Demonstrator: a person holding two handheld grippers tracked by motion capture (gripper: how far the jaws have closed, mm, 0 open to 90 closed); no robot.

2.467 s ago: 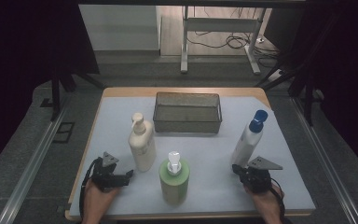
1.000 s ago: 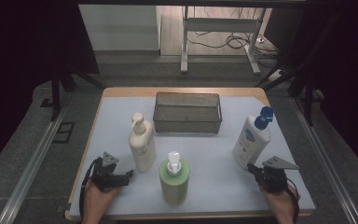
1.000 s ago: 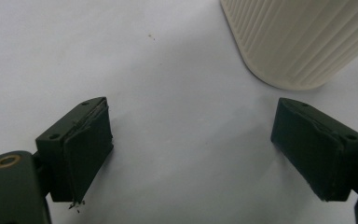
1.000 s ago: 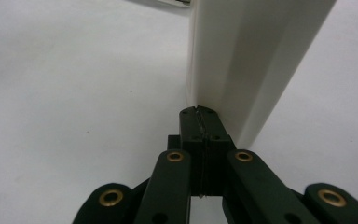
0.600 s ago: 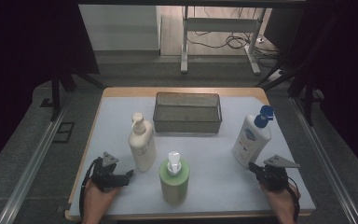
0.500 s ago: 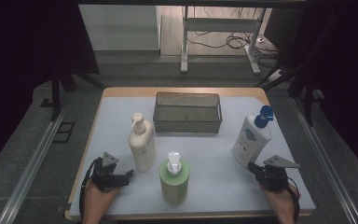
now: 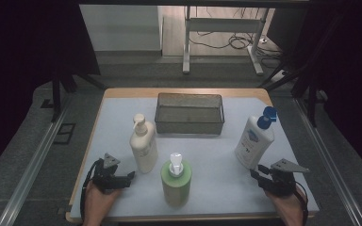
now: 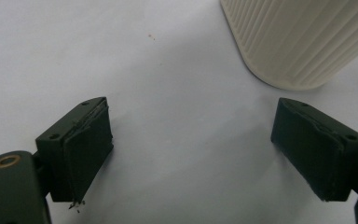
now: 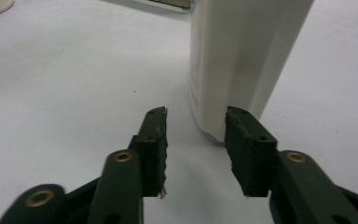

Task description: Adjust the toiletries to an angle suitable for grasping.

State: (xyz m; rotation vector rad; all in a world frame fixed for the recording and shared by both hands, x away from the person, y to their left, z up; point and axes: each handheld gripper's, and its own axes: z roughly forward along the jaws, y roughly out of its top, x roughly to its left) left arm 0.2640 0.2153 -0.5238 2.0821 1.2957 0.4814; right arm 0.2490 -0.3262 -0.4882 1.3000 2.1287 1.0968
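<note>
- Right hand-held gripper [image 7: 259, 172] sits at 4 o'clock on the surface [image 7: 217, 146], low near the front edge, jaws aimed at the white bottle with the blue cap [image 7: 254, 141].
- Its jaws have just been opening; now partly apart, nothing between the pads. In the right gripper view the bottle base [image 9: 233, 70] stands just beyond the fingertips [image 9: 156, 135], not touched.
- That bottle stands at 3 o'clock, leaning slightly, cap toward 1 o'clock.
- Left hand-held gripper [image 7: 127, 176] rests at 8 o'clock, jaws spread wide, empty. In the left gripper view the ribbed base of the cream pump bottle [image 8: 303, 42] is just ahead of the right pad [image 8: 317, 154], apart from it.
- Cream pump bottle [image 7: 143, 146] stands upright at 9 o'clock, just left of centre.
- Green pump bottle [image 7: 176, 181] upright at 6 o'clock, between the two grippers.
- Wire mesh basket [image 7: 189, 123] at 12 o'clock, behind the bottles.
</note>
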